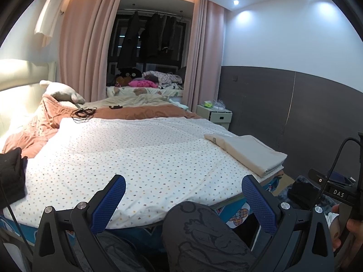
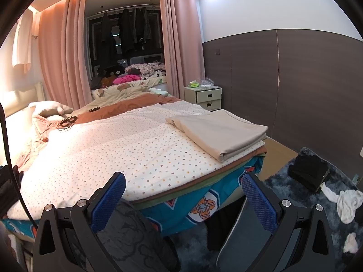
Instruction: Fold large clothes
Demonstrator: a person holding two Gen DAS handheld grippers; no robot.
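A beige garment [image 1: 247, 150] [image 2: 220, 130] lies folded flat on the near right corner of the bed, on the dotted white cover [image 1: 136, 149] [image 2: 113, 145]. My left gripper [image 1: 183, 192] is held open at the bed's near edge, with nothing between its blue pads [image 1: 109, 204]. My right gripper [image 2: 183, 192] is also open and holds nothing, low at the bed's near right corner. A dark patterned trouser leg [image 1: 199, 233] [image 2: 131, 231] of the person shows below both grippers. The right gripper's handle [image 1: 335, 192] shows at the right of the left wrist view.
A black garment [image 1: 11, 176] lies at the bed's left edge. An orange blanket [image 1: 40, 124], a pillow [image 1: 63, 91] and a black cable [image 1: 82, 112] sit at the head. A nightstand [image 2: 204, 97] stands by the wall. On the blue rug [image 2: 295, 192] lie a black bag [image 2: 309, 172] and white cloths [image 2: 347, 204].
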